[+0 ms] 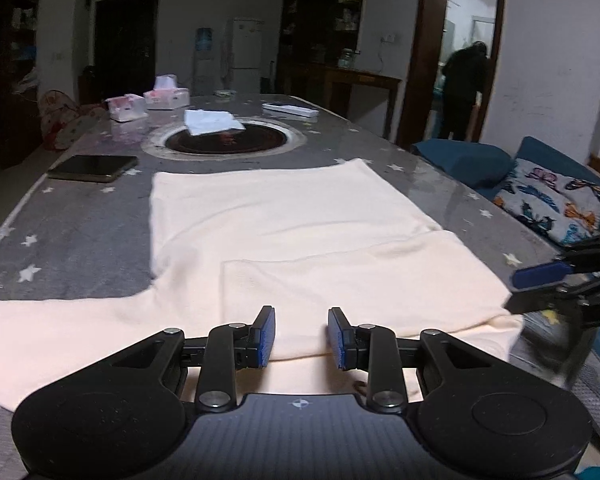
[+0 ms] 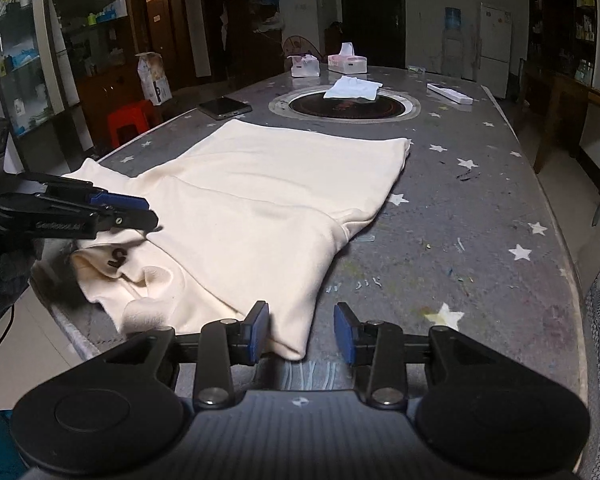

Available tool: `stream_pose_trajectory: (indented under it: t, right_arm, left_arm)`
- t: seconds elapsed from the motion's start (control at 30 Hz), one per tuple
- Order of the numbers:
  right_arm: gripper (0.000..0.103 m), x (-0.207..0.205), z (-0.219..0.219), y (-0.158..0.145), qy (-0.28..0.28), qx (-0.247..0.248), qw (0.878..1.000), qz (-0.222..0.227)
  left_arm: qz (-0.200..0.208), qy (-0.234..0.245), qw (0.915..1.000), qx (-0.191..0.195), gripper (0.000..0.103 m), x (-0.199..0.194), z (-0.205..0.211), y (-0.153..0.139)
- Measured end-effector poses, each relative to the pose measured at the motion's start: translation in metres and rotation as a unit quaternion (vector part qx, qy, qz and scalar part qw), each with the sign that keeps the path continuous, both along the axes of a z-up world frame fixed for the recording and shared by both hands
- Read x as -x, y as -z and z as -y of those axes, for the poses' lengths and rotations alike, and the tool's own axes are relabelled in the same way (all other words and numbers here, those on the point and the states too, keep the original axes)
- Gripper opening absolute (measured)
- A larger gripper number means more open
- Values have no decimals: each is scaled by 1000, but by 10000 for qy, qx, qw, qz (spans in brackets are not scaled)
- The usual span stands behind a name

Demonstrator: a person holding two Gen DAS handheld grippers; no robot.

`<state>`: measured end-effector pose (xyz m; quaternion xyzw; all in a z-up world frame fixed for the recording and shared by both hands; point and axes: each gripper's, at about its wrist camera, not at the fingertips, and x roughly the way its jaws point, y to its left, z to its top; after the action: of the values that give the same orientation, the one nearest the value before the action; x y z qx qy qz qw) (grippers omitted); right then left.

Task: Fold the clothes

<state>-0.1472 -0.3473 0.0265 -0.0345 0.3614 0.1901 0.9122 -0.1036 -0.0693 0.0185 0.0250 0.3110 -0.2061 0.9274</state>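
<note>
**Now, the next fold: take a clean corner before lifting**

Right now the cream garment (image 2: 260, 208) lies spread on the star-patterned tabletop (image 2: 480, 208), with one sleeve already laid across the body and the collar end bunched at the near edge. My right gripper (image 2: 301, 332) sits just over the near corner of the cloth, its jaws partly apart with that corner lying between them; neither pad presses on the fabric, so nothing is held. My left gripper (image 1: 301, 338) hovers over the near hem with a narrow gap between its blue pads, also empty, the cloth lying under it rather than in it.

To do this step well, I judge I should bring each pad low enough to catch every folded layer, not just the top one, or the sleeve will slide out when I lift. I would take both grips along the same edge, well apart, so the edge stays taut and the fold line runs straight. The bunched collar looks likely to drag; I would smooth it first. The phone (image 1: 92, 168) and the tissues (image 1: 212, 122) lie farther along the tabletop, clear of the garment.
</note>
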Motion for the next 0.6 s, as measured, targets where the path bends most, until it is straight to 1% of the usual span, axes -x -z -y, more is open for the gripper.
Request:
stream_pose_trajectory:
  t: [0.1, 0.3, 0.37, 0.4, 0.43, 0.47, 0.6]
  right_arm:
    - [36, 1, -2, -1, -31, -5, 10000, 58]
    - [36, -10, -6, -1, 62, -188, 9997, 142]
    - [36, -15, -7, -2, 143, -226, 9994, 215]
    - [36, -17, -7, -3, 176, -237, 9992, 253]
    - [36, -20, -8, -4, 174, -260, 9991, 297]
    - [36, -24, -9, -6, 171, -284, 9989, 341]
    - [35, -39, -19, -4, 5, -285, 9987, 427]
  left_arm:
    - [17, -159, 9998, -69, 32, -3, -2, 1]
    - [1, -151, 9999, -56, 30, -8, -2, 2]
    - [-18, -119, 9999, -58, 16, -9, -2, 3]
    - [-28, -109, 9999, -68, 14, -9, -1, 3]
    - [-19, -119, 9999, -84, 9, -8, -1, 3]
    - [-8, -114, 9999, -89, 7, -8, -1, 2]
    - [66, -158, 9998, -74, 6, -3, -4, -3]
